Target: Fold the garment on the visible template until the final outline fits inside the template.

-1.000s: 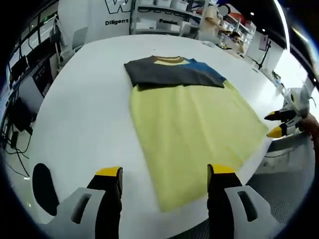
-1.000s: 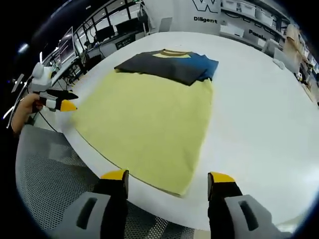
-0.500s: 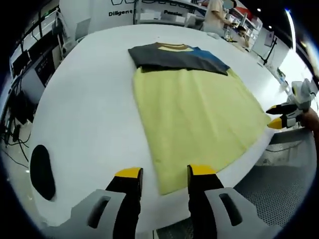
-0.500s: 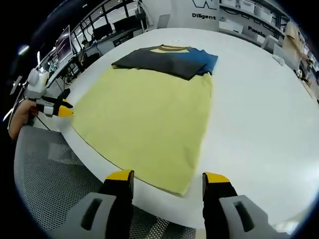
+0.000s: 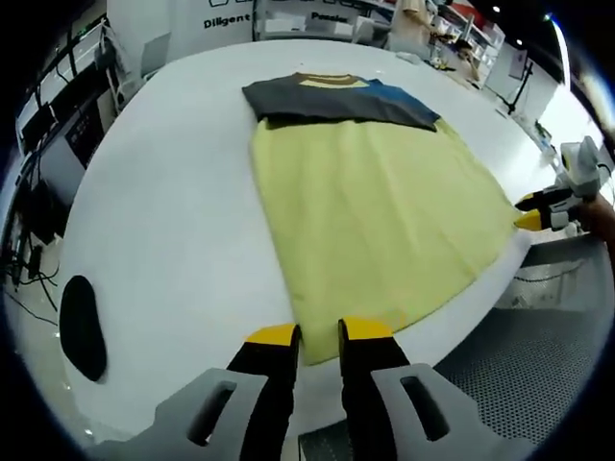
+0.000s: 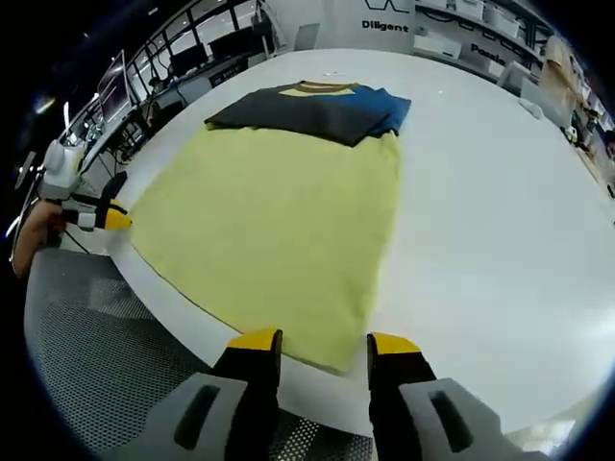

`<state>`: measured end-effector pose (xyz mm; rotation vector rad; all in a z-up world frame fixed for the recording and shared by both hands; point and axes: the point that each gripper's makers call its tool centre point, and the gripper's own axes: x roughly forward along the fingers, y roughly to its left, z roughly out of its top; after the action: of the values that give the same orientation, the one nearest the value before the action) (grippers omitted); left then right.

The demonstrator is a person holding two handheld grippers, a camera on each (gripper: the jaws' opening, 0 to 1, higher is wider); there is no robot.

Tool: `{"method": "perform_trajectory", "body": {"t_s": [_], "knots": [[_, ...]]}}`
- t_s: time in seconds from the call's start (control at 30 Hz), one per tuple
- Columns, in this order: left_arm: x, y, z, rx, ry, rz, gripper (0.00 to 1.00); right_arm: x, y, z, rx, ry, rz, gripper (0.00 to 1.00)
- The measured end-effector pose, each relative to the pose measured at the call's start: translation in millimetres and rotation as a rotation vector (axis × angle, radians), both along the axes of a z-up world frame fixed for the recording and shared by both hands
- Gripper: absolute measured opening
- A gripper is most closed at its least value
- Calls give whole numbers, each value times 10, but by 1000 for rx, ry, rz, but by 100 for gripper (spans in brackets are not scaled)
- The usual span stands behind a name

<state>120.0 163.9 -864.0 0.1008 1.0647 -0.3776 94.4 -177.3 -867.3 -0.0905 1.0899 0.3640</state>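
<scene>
Yellow fabric garment [image 5: 380, 216] is lying flat on the white bench [image 5: 163, 221]; left tongs [image 5: 315, 333] nearly closed, right tongs [image 6: 323, 341] partly open, both bracketing near corners.

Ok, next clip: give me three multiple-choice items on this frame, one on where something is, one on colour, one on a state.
1. Where do the left gripper's tips sit?
A. at the near corner of the garment
B. on the collar
C. over the chair

2. What colour is the garment's large lower panel?
A. red
B. pale yellow
C. white

3. How do the right gripper's jaws stand?
A. wide open, far from the cloth
B. clamped on the collar
C. partly closed, a gap left, at the garment's near corner

Answers: 1 A, the yellow tips flank the hem corner near the table edge. 2 B, yellow below the dark grey and blue top. 3 C, tips apart astride the hem corner.
</scene>
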Motion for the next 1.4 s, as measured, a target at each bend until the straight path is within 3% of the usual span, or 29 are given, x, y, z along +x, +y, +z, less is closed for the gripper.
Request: {"method": "perform_trajectory", "body": {"t_s": [0.3,0.43,0.5,0.57,1.03,1.4], "knots": [[-11,46,-13,24,2,8,11,-40,-93,-30,-48,26,6,1],[-17,39,-18,13,2,1,8,-49,-84,-29,-46,29,16,0],[-18,37,-16,25,-3,-16,7,-57,-73,-25,-73,18,107,0],[-20,34,-15,31,-3,-20,7,-93,-71,-22,-97,22,143,0],[-135,-13,-20,43,38,-75,7,-168,-151,29,-104,71,138,0],[-277,-33,-13,91,99,-153,7,-345,-151,15,-115,153,160,0]]}}
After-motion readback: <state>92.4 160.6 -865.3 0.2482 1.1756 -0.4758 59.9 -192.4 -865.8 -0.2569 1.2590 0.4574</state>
